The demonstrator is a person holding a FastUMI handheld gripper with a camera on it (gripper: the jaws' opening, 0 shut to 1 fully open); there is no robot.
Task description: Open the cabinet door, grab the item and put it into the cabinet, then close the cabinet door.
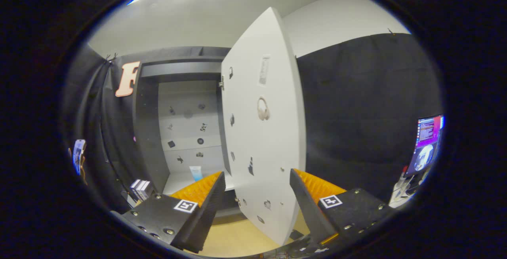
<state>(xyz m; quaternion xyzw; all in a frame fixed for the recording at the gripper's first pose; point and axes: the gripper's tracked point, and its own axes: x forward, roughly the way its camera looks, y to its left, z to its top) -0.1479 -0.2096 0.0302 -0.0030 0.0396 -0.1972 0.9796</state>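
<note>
Tongs (257,181) spread wide, fingers well apart and gripping nothing at all. Between them hangs the lower part of the door (263,132), swung out on its hinges and showing us its white inner face, edge-on toward the right finger. Neither finger looks to be pressing on it; whether either one brushes the panel, I cannot tell.

That door carries a scatter of small dark stickers, a picture of headphones (263,109) about halfway up, and a pale label (264,70) above that.

Left of the door, the cabinet (148,132) stands open: dark frame, pale back wall dotted with more little stickers. And there's the item (195,172), a small light-blue tube standing upright on the cabinet's floor against the back wall, just beyond the left finger's tip. So it's inside already, and the door is not yet shut.

Down by the cabinet's left foot, just beside the left finger's base, sit a couple of small boxes (141,187), dark with pale ends. Farther left, a hand (81,164) holds up a phone (78,155) against the black curtain.

Off to the right, well apart from the cabinet, a lit screen (427,144) glows, with some clutter below it too small to make out. Underneath the fingers and the door's bottom corner runs a tan floor (237,237).
</note>
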